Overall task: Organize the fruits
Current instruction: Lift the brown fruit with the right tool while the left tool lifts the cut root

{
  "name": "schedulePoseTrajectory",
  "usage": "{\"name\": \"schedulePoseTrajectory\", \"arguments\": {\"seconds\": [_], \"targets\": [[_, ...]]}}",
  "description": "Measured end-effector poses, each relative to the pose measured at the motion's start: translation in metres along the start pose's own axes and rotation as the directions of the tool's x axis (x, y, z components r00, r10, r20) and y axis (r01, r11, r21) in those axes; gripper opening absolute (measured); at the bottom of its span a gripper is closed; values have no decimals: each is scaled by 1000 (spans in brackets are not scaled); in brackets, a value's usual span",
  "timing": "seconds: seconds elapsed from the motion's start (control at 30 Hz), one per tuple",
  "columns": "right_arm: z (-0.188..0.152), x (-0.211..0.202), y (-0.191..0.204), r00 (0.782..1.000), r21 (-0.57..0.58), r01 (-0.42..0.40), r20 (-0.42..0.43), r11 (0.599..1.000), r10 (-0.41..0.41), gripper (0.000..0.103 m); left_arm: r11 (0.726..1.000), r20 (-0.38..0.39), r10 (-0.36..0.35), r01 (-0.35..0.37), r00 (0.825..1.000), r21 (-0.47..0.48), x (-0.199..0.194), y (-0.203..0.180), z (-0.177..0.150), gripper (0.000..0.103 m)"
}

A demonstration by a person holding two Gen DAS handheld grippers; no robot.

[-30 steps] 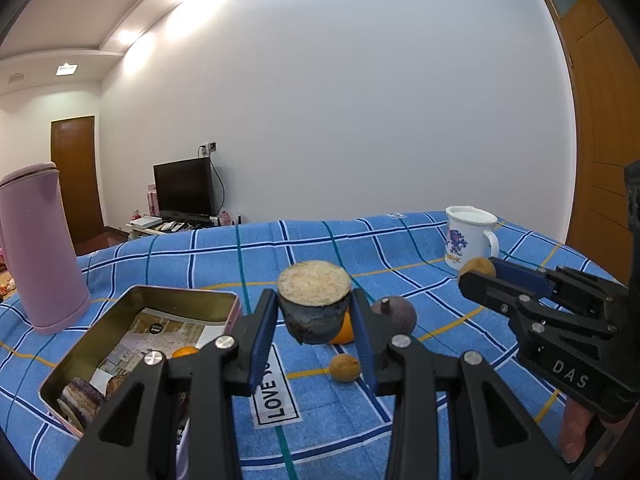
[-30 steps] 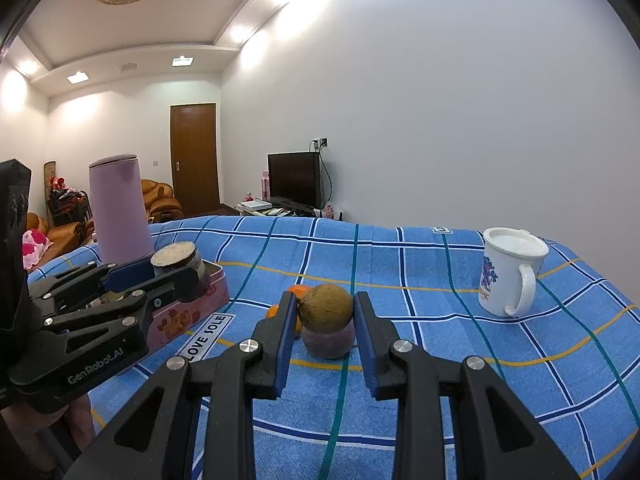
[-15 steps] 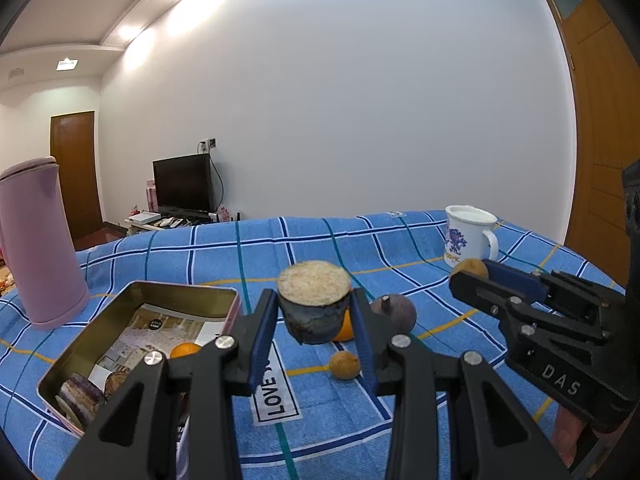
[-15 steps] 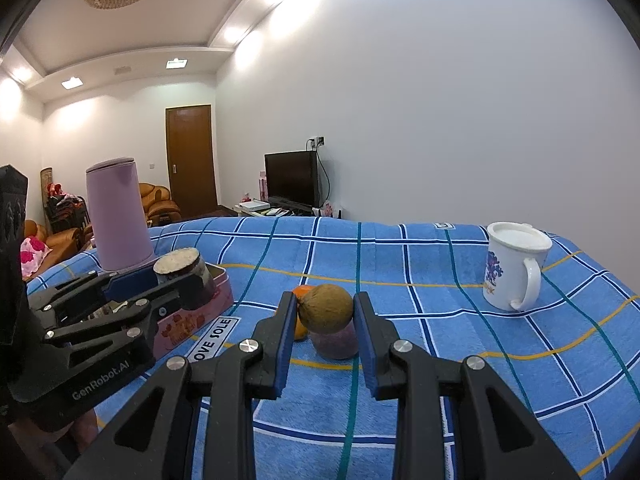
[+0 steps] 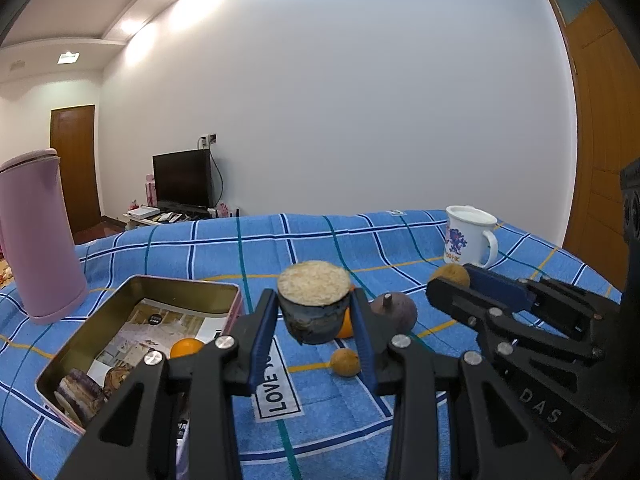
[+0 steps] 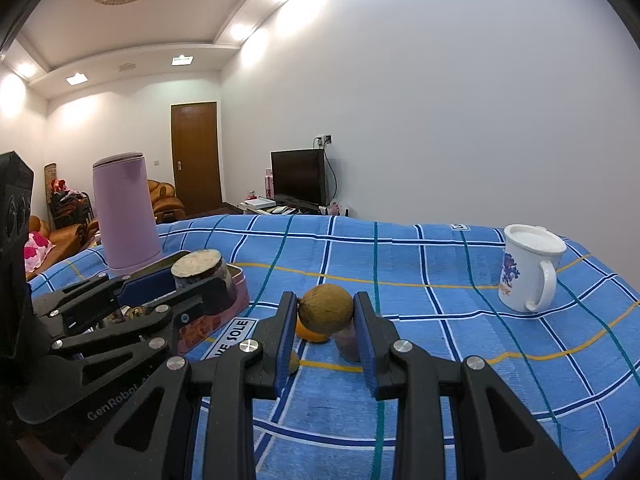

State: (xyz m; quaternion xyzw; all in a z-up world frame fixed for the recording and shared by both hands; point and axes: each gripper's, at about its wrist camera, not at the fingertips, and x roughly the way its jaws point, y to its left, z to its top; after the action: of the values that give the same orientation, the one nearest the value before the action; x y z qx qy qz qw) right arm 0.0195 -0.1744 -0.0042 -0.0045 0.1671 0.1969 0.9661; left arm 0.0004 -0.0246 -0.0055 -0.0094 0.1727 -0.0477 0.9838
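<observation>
1. The left tongs [image 5: 316, 312] pinched a dark cut chunk [image 5: 314, 304] above the blue plaid cloth [image 5: 320, 420], beside the open tin [image 5: 140, 284].
2. The right tongs [image 6: 326, 316] pinched a brown round fruit [image 6: 326, 307] over the orange [image 6: 310, 334].
</observation>
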Motion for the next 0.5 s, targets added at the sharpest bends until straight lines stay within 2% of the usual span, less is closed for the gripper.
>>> {"name": "schedulePoseTrajectory", "arguments": {"seconds": [0.5], "targets": [[1, 6, 15, 1000, -6, -28, -1, 1000, 28, 31, 999, 0, 34, -34, 999, -39, -4, 13, -2, 39]]}}
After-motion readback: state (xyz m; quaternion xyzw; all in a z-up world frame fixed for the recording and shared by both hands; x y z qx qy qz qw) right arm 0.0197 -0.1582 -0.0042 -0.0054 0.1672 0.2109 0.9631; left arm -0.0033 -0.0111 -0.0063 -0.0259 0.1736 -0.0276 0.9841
